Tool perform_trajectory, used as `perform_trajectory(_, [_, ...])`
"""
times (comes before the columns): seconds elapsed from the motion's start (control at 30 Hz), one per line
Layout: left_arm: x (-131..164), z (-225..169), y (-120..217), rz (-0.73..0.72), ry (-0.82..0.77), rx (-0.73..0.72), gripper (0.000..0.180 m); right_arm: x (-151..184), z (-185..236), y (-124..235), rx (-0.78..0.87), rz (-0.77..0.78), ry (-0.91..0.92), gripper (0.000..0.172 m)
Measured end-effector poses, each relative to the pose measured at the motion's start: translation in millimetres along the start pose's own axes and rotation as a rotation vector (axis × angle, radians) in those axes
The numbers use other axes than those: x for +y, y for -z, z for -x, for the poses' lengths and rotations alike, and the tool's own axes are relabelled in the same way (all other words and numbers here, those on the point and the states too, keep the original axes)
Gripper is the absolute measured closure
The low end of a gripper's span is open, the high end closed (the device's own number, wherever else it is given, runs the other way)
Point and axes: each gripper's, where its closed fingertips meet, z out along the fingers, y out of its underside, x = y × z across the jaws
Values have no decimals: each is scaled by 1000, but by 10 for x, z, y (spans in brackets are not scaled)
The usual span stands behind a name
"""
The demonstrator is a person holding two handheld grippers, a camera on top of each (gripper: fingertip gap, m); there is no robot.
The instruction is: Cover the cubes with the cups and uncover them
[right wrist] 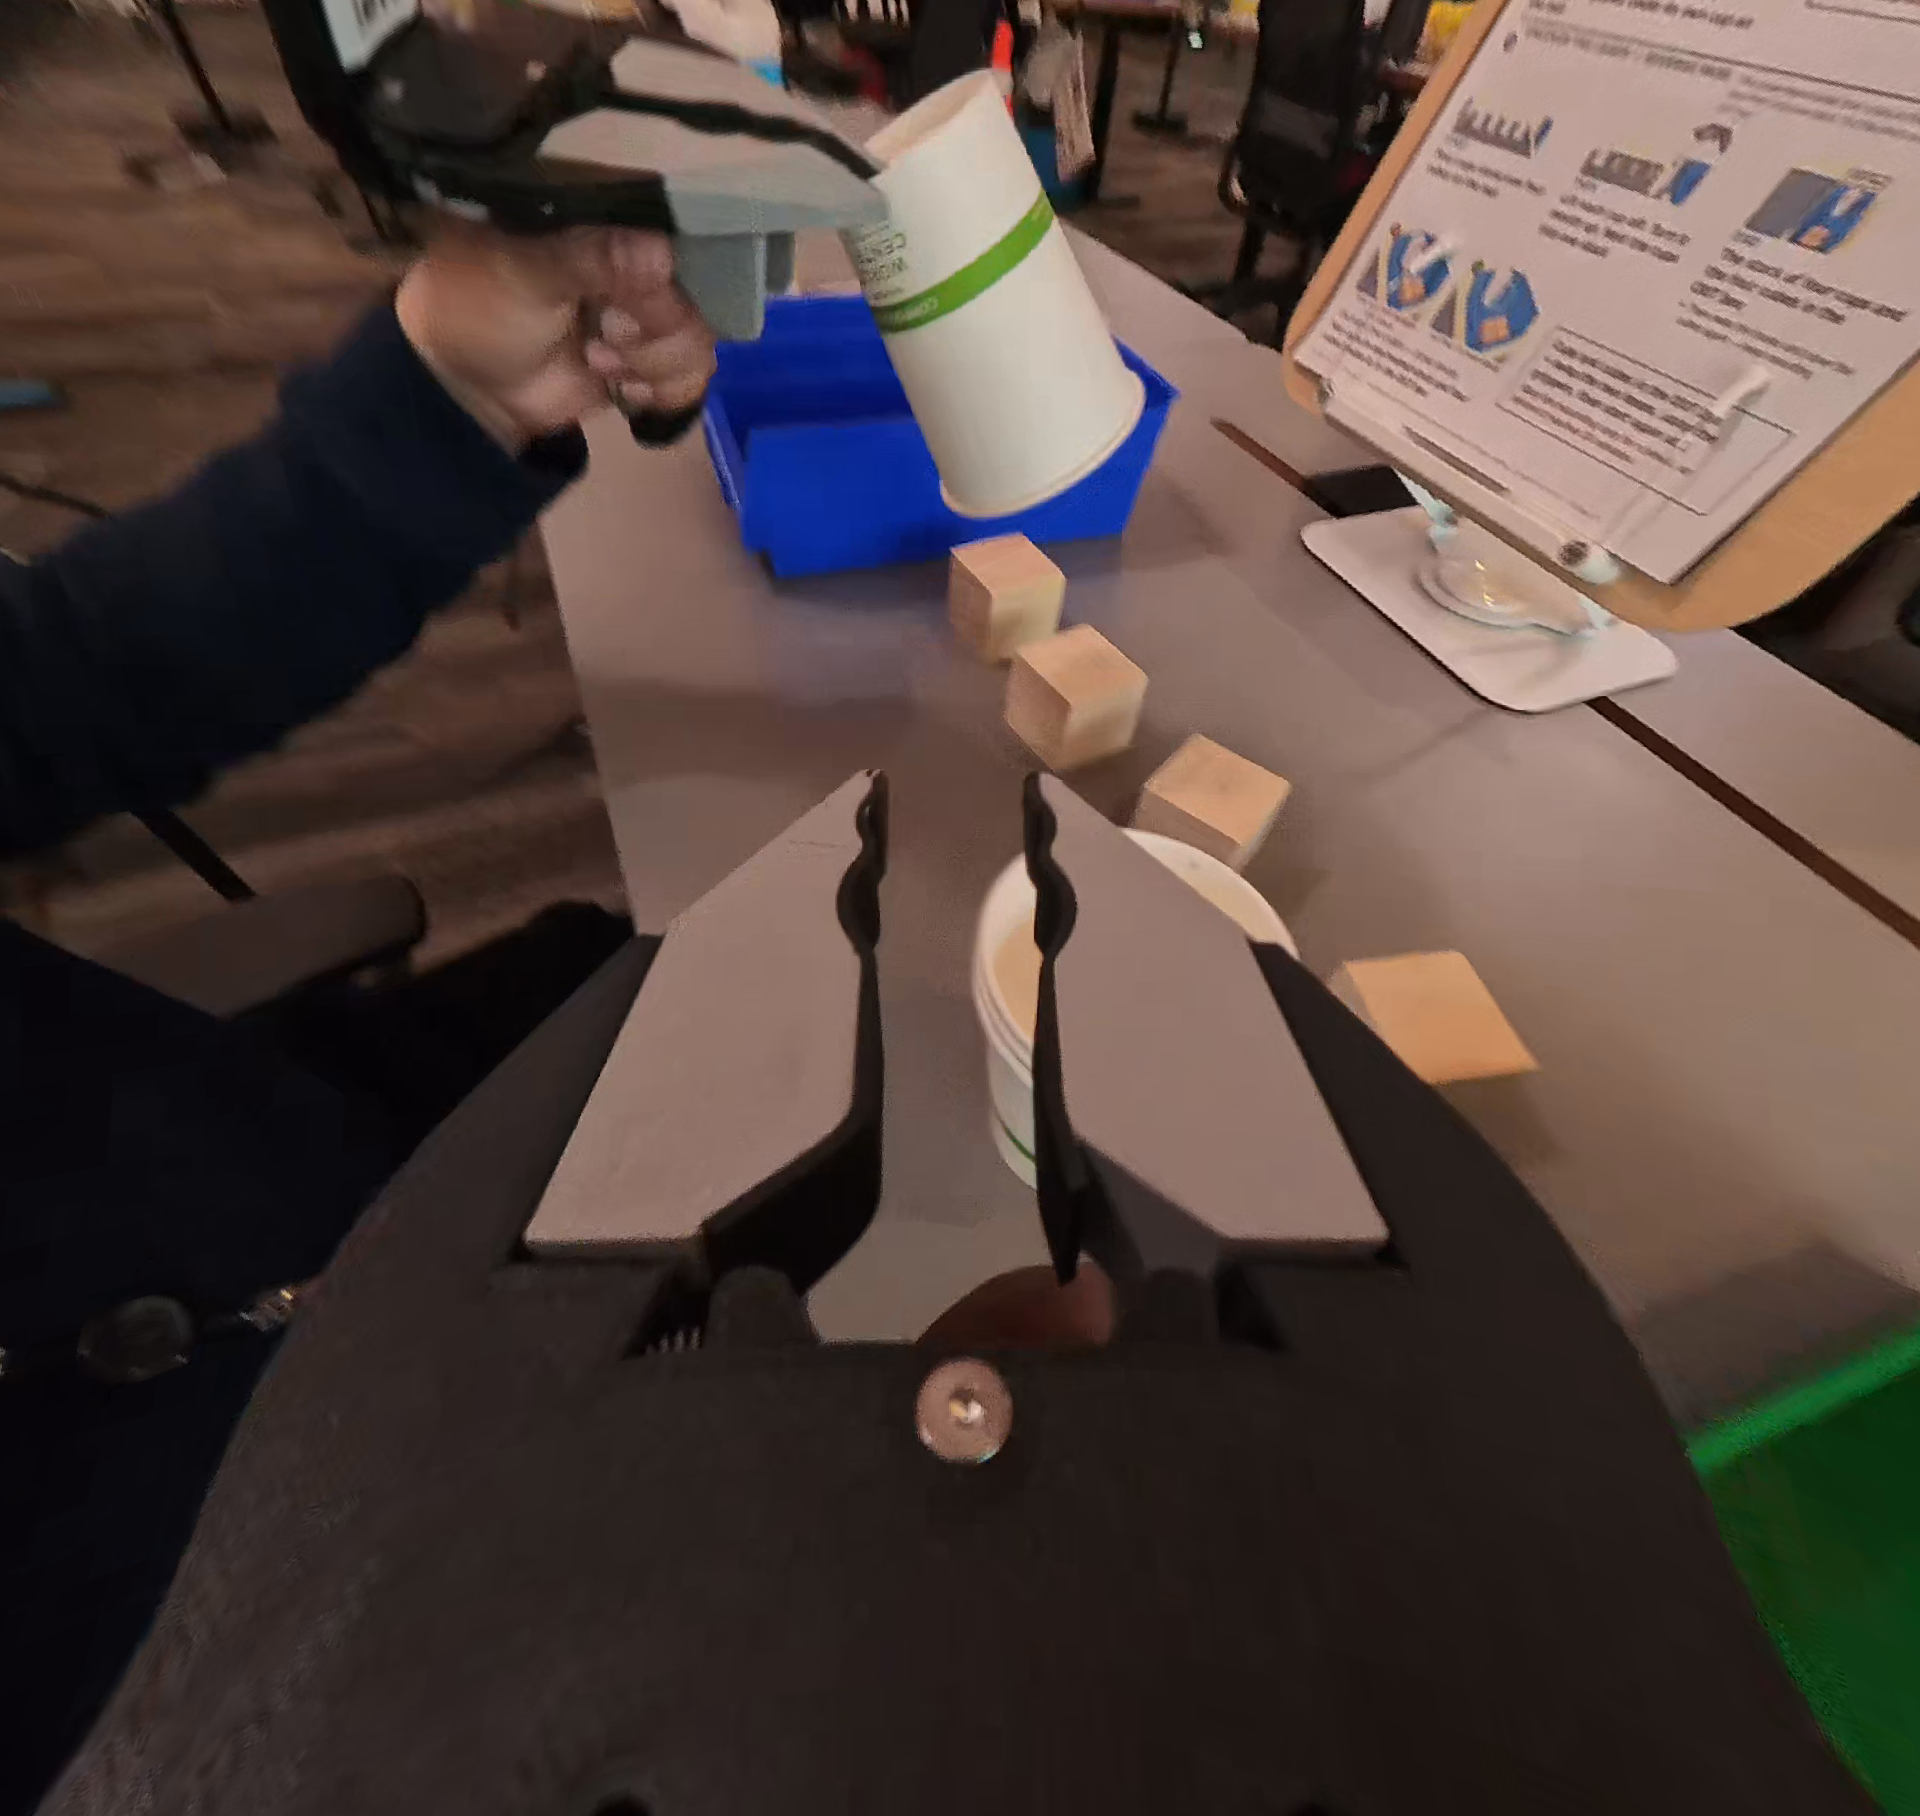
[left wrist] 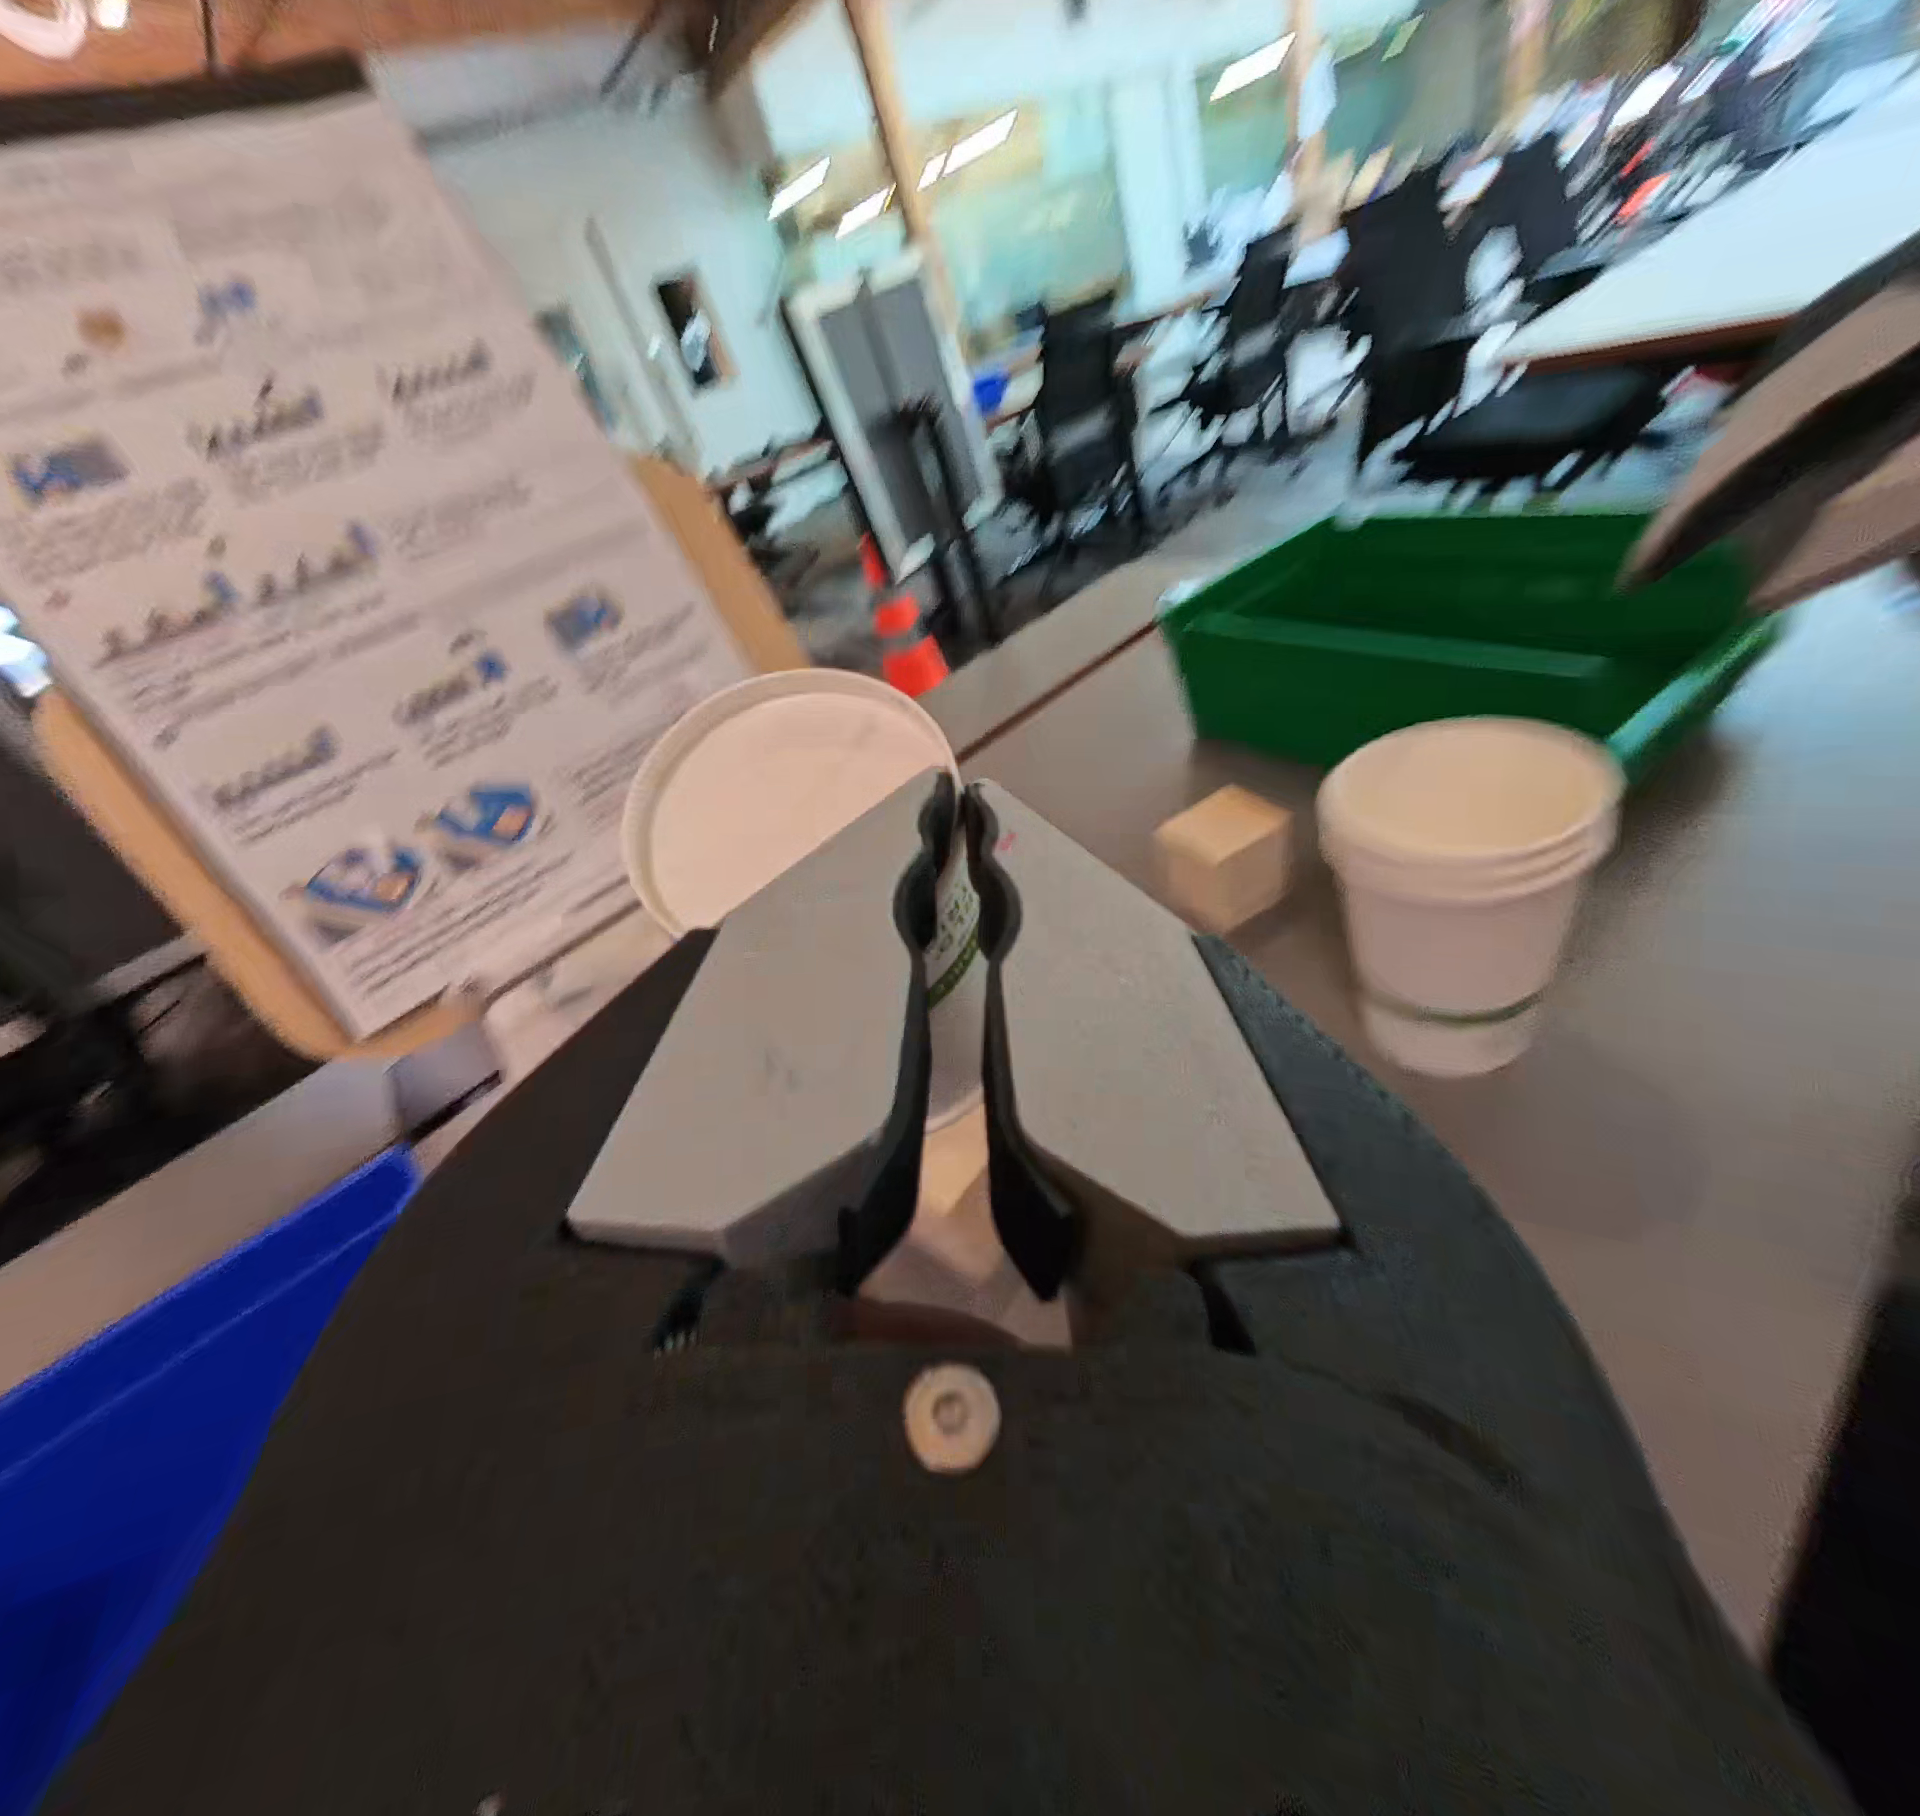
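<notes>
Left gripper [left wrist: 954, 795] pinches the wall of a white paper cup with a green band [right wrist: 997, 312], lifted and tilted above the grey table [right wrist: 790, 686].
Right gripper [right wrist: 954, 790] hangs partly open, gripping nothing; a stack of white paper cups [right wrist: 1013, 997] stands upright under its right finger. Four pale wooden cubes [right wrist: 1075, 691] line up towards 12 o'clock, ending near a blue plastic bin [right wrist: 831, 478].

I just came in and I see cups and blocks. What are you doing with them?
A person holds a gripper in each hand. The left gripper is pinching the wall of a white paper cup, tilted mouth-down in the air over a row of four wooden cubes, all uncovered. The right gripper is open and holds nothing, next to a stack of cups standing on the grey table.
</notes>
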Motion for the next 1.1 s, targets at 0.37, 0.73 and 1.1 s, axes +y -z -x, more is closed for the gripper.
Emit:
perform_trajectory(0.37, [-593,-1355,312,-416,262,402,180,-215,517,-216,-348,-300,-242,137])
perform_trajectory(0.73, [1165,-1106,-211,183,288,165,138,-224,-19,182,-7,-47,92,172])
perform_trajectory(1.1, [1761,-1188,-384,427,181,117,131,166,-141,223,72,577,415,166])
